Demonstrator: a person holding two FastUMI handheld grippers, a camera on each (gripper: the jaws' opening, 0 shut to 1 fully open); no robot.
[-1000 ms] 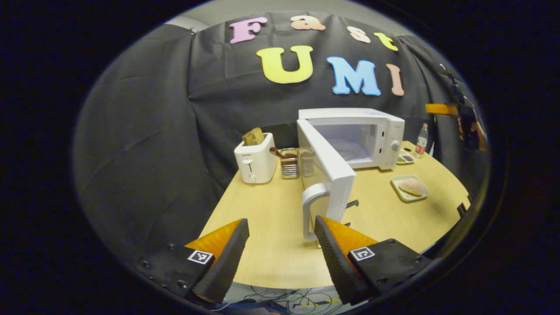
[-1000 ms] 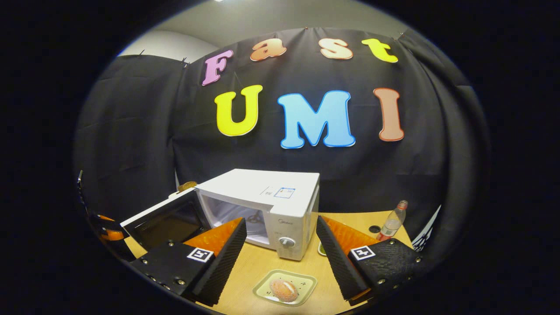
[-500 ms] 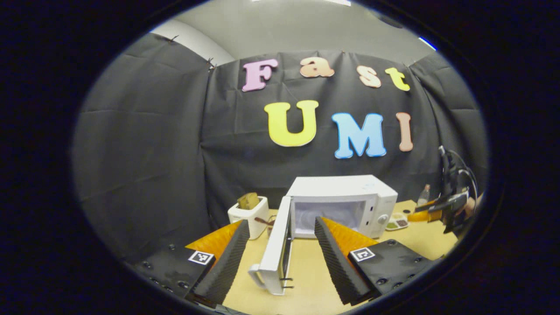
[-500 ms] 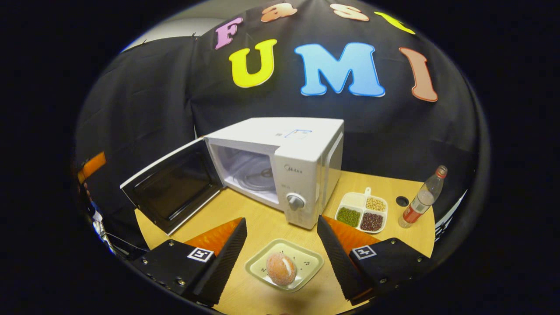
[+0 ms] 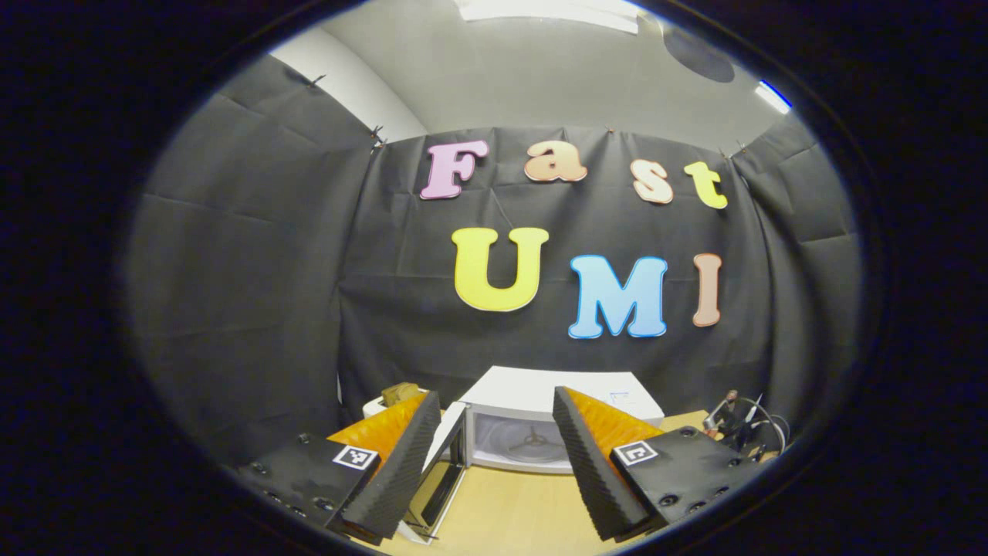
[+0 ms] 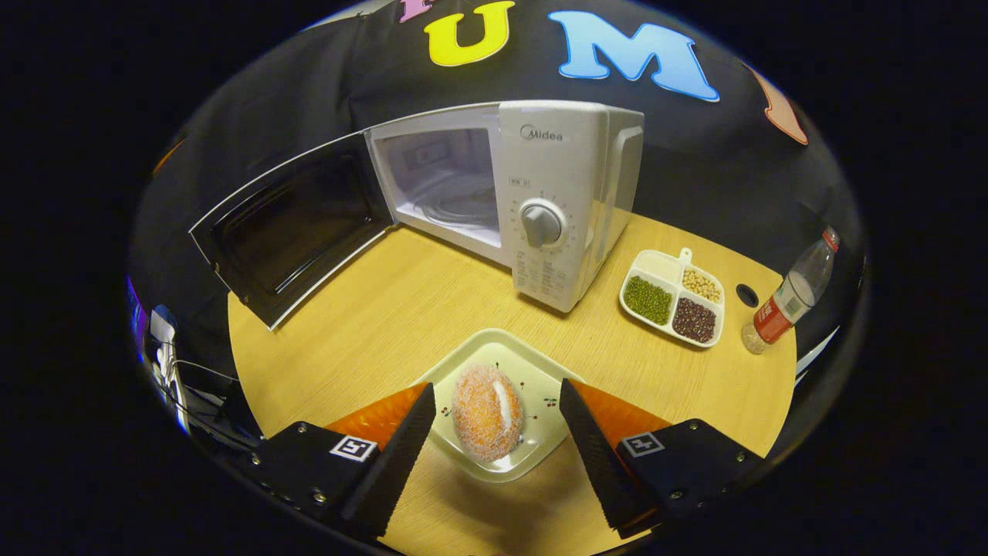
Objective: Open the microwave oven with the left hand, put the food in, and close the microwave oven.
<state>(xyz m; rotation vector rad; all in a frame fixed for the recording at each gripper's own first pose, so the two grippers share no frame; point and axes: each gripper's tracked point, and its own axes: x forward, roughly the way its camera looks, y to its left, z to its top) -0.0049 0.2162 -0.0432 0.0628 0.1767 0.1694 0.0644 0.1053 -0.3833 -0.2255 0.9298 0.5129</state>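
Observation:
The white microwave (image 6: 556, 201) stands at the back of the wooden table, its door (image 6: 293, 228) swung wide to the left and the cavity empty. In the right gripper view a sugared bun (image 6: 486, 409) lies on a pale square plate (image 6: 532, 367). My right gripper (image 6: 494, 417) is open, its fingers on either side of the bun and not touching it. In the left gripper view my left gripper (image 5: 490, 432) is open and holds nothing, raised and well back from the microwave (image 5: 556, 421), whose door (image 5: 444, 463) shows below its left finger.
A divided white dish of beans (image 6: 675, 297) and a plastic bottle (image 6: 787, 297) stand right of the microwave. A white toaster (image 5: 386, 401) peeks out left of it. Cables hang off the table's left edge (image 6: 166, 347). Bare tabletop (image 6: 370, 316) lies before the oven.
My left gripper has let go of the door handle, drawn back and tilted upward. My right gripper has dropped toward the plate, so the bun now sits between its fingers.

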